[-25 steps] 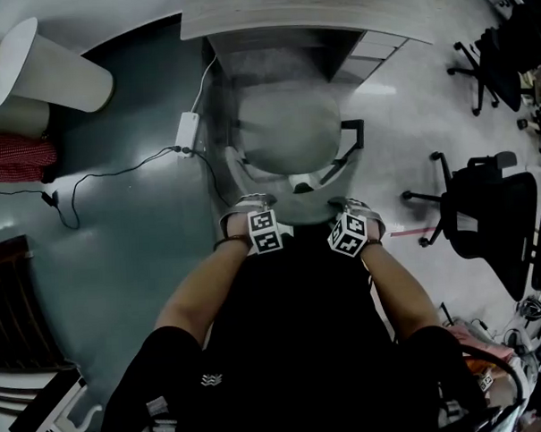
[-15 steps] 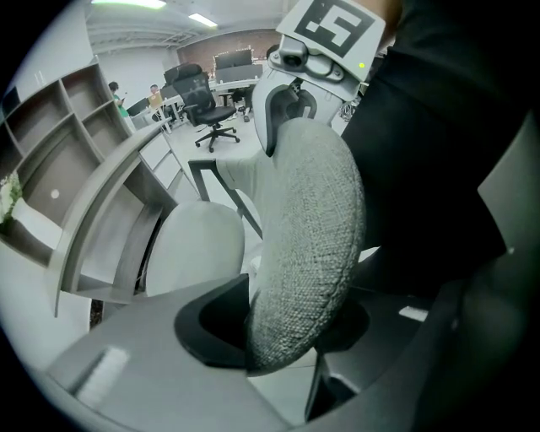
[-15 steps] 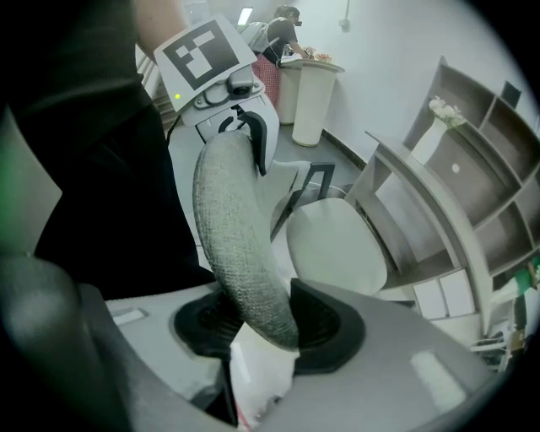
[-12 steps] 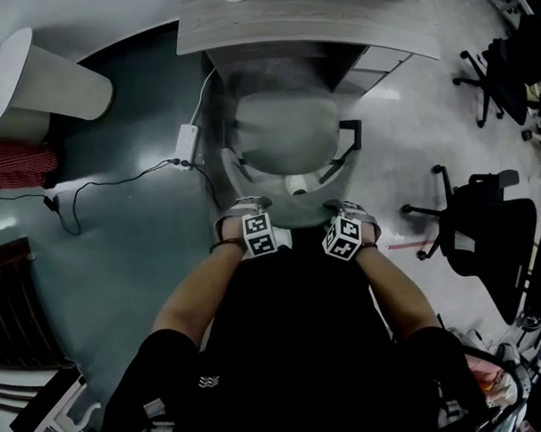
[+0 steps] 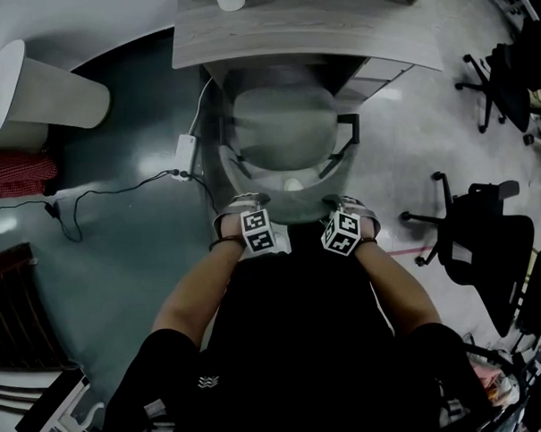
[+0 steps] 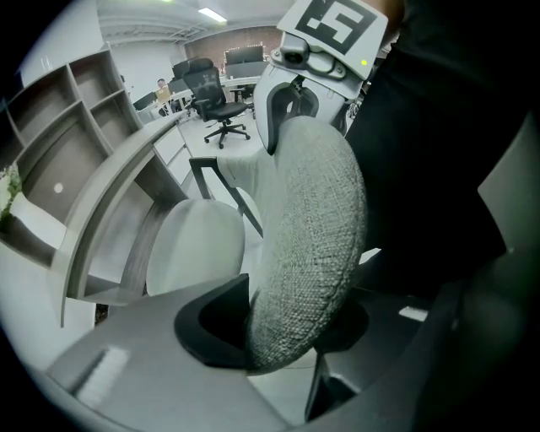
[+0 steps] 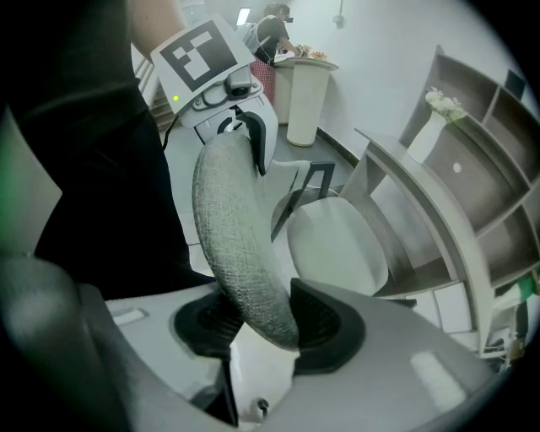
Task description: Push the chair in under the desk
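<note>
A grey office chair stands before the wooden desk (image 5: pixel 298 30); its seat (image 5: pixel 280 130) reaches just under the desk's front edge. My left gripper (image 5: pixel 253 229) and right gripper (image 5: pixel 343 227) sit side by side on the top edge of the backrest (image 5: pixel 292 208). In the left gripper view the fabric backrest (image 6: pixel 312 245) fills the gap of the left gripper (image 6: pixel 283 325), shut on it. In the right gripper view the backrest (image 7: pixel 232 228) is likewise clamped in the right gripper (image 7: pixel 266 325). Seat (image 7: pixel 333 245) and desk (image 7: pixel 422 194) lie beyond.
A drawer unit (image 5: pixel 381 71) stands under the desk's right side, close to the chair's armrest (image 5: pixel 347 131). A white power strip (image 5: pixel 185 153) with a cable lies on the floor left of the chair. Black office chairs (image 5: pixel 486 237) stand at right, a white bin (image 5: pixel 45 82) at left.
The chair has rolled toward the desk, its seat now reaching under the front edge. Both grippers have travelled forward with the backrest, still holding it.
</note>
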{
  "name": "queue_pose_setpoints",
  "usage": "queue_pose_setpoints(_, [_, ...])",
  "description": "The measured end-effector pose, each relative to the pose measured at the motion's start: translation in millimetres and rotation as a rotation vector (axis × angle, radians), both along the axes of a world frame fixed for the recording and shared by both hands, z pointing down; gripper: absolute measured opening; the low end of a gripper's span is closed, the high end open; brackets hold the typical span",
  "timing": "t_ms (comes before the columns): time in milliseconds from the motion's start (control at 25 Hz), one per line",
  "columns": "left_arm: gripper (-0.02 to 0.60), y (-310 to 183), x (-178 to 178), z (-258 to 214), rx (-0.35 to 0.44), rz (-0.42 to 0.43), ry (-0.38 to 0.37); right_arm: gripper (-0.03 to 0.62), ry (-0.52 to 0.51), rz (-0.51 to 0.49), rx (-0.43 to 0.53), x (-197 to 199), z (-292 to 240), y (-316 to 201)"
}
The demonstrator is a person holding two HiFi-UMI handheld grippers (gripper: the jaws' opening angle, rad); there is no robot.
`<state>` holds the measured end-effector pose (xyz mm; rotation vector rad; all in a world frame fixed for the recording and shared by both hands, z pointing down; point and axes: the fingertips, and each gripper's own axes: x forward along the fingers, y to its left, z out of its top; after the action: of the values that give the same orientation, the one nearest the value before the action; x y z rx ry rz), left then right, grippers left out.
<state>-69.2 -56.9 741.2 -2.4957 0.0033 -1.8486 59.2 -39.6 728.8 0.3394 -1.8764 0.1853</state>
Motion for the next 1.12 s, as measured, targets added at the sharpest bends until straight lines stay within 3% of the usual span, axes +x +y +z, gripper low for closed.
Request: queue_pose_setpoints(1120, [0.178,-133.6,0.2,3.3,0.007,-0.025,-0.046,0.149,-0.05,-0.036,-0.018,0.2,-0.6,-129.1])
